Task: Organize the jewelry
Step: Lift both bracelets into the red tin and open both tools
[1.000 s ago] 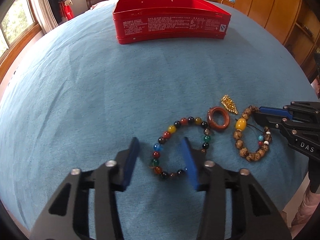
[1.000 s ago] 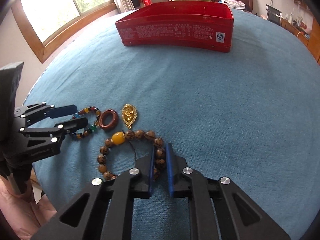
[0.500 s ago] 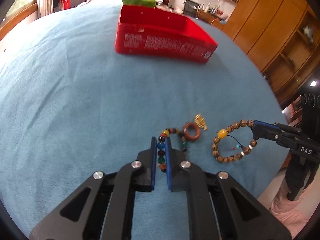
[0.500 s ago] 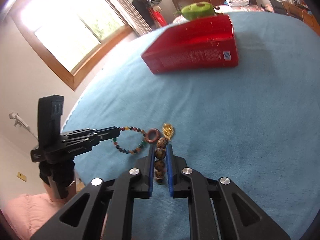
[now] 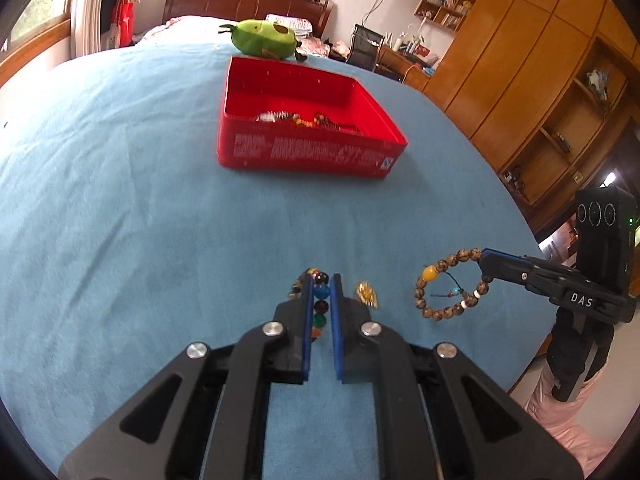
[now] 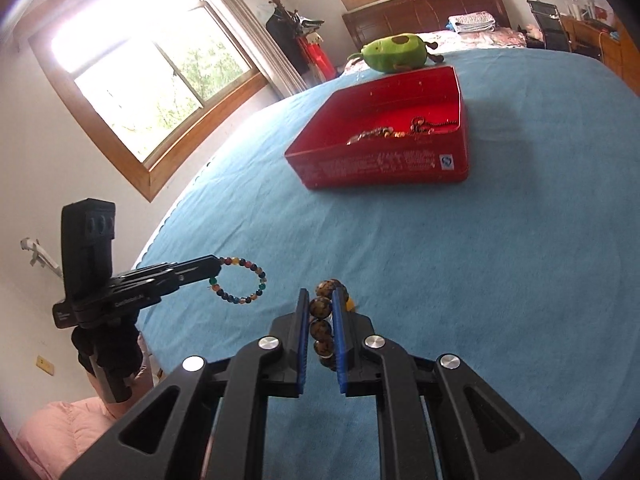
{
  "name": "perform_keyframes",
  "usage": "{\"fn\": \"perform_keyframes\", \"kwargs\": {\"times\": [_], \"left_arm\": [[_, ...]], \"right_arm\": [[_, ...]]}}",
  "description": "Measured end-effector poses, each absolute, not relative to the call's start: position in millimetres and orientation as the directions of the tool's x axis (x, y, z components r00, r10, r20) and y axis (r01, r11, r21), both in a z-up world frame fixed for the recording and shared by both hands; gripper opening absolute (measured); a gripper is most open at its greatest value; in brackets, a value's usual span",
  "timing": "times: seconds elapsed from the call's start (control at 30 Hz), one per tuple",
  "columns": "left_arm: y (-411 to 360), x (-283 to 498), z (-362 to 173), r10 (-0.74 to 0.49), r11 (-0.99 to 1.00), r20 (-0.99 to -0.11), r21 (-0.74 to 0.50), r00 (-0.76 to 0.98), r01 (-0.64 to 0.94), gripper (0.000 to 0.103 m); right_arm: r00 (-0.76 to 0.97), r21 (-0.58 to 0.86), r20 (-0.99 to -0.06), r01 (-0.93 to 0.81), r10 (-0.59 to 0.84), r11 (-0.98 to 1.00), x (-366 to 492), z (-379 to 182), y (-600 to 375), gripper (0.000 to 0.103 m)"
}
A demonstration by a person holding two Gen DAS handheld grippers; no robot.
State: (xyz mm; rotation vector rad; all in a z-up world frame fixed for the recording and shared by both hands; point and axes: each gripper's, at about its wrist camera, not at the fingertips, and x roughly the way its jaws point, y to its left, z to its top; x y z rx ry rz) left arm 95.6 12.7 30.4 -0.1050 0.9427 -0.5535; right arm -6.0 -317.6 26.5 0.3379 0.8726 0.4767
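— Starting on the left: what has the left gripper [image 5: 321, 280] got?

— Its blue pads are pressed onto the multicoloured bead bracelet [image 6: 240, 280]. Seen from the right wrist, the loop hangs off the gripper's tip, clear of the blue cloth [image 5: 140, 208].

— And just right of that gripper?

— A small gold pendant [image 5: 367, 294] lies on the cloth, close beside its right finger. Nothing is touching it.

— Further right?

— The right gripper [image 6: 320, 300] is clamped on the brown wooden bead bracelet [image 5: 448, 284]. From the left wrist you can see the whole ring dangling from its tip, with one yellow bead [image 5: 429, 273] on the side away from the gripper and a thin cord with small beads across the middle.

— Where is the box?

— The red tin [image 5: 304, 156] sits well ahead of both grippers, open at the top. Some chains and beads [image 6: 396, 131] already lie inside, against its near wall; I cannot tell the pieces apart.

— Anything behind it?

— A green plush toy [image 6: 396, 53], just beyond the tin's far wall. In both views a pink sleeve [image 5: 560, 404] shows beneath the other gripper's handle.
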Motion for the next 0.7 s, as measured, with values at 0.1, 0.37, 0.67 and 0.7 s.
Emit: {"fn": "perform_keyframes", "kwargs": {"times": [0.1, 0.37, 0.67, 0.7], "left_arm": [[13, 104, 40, -0.492, 0.859, -0.729, -0.317, 0.476, 0.403, 0.006], [8, 146, 77, -0.475, 0.87, -0.703, -0.287, 0.529, 0.401, 0.006], [-21, 203, 114, -0.47, 0.87, -0.686, -0.252, 0.556, 0.424, 0.006], [-25, 210, 116, -0.47, 0.87, -0.684, -0.251, 0.558, 0.425, 0.006]], "right_arm": [[0.558, 0.461, -0.648, -0.255, 0.519, 0.85, 5, 32, -319, 0.011], [0.597, 0.438, -0.627, -0.262, 0.501, 0.86, 49, 68, -326, 0.011], [0.63, 0.428, -0.613, -0.241, 0.476, 0.871, 125, 100, -331, 0.011], [0.632, 0.425, -0.614, -0.241, 0.474, 0.872, 133, 102, -331, 0.011]]}}
